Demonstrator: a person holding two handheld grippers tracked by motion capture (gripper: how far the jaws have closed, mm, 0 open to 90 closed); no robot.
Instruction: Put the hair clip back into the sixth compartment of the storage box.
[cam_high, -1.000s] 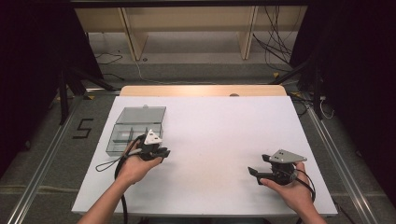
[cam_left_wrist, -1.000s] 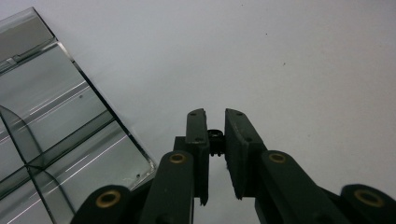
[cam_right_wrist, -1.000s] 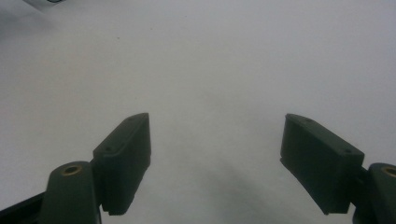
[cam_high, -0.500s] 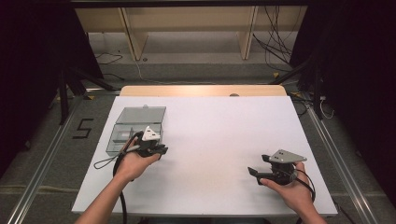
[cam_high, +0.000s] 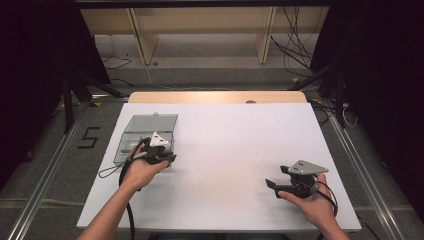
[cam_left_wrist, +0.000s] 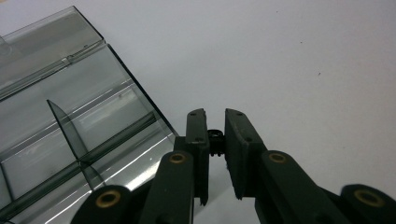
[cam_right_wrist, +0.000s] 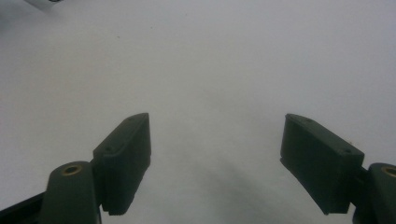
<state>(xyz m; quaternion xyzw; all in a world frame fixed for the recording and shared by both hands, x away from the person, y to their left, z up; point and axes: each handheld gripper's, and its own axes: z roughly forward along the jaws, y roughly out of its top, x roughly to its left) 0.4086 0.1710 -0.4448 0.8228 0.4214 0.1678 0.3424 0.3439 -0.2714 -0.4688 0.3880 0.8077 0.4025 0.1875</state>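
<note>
Nearest to us, at the front right of the white table (cam_high: 235, 150), the right gripper (cam_high: 272, 186) rests low in the hand with its 2 jaws spread wide; in the right gripper view they frame nothing but bare tabletop.

Farther in and to the left, the left gripper (cam_high: 170, 159) sits at the near right corner of a clear plastic organizer box (cam_high: 145, 137). In the left gripper view (cam_left_wrist: 215, 126) the 2 jaws are drawn almost together, and a small dark piece (cam_left_wrist: 215, 136) sits in the narrow slot between them. We judge it is pinched there, though it is too small and shadowed to name.

The box lies at the table's left edge, lid hinged open and lying flat beyond the tray. The left gripper view shows thin smoky walls and crossing dividers (cam_left_wrist: 70, 140) that form several compartments, all apparently empty.

We would expect the box to be light, rigid and slick, likely to skate on the smooth table if nudged, and its thin walls brittle under a hard squeeze. The best hold looks to be an outer wall or rim near a corner, pinched gently, with the other gripper steadying the far side.

Beyond the table stand wooden shelving (cam_high: 200, 30) and loose cables.
</note>
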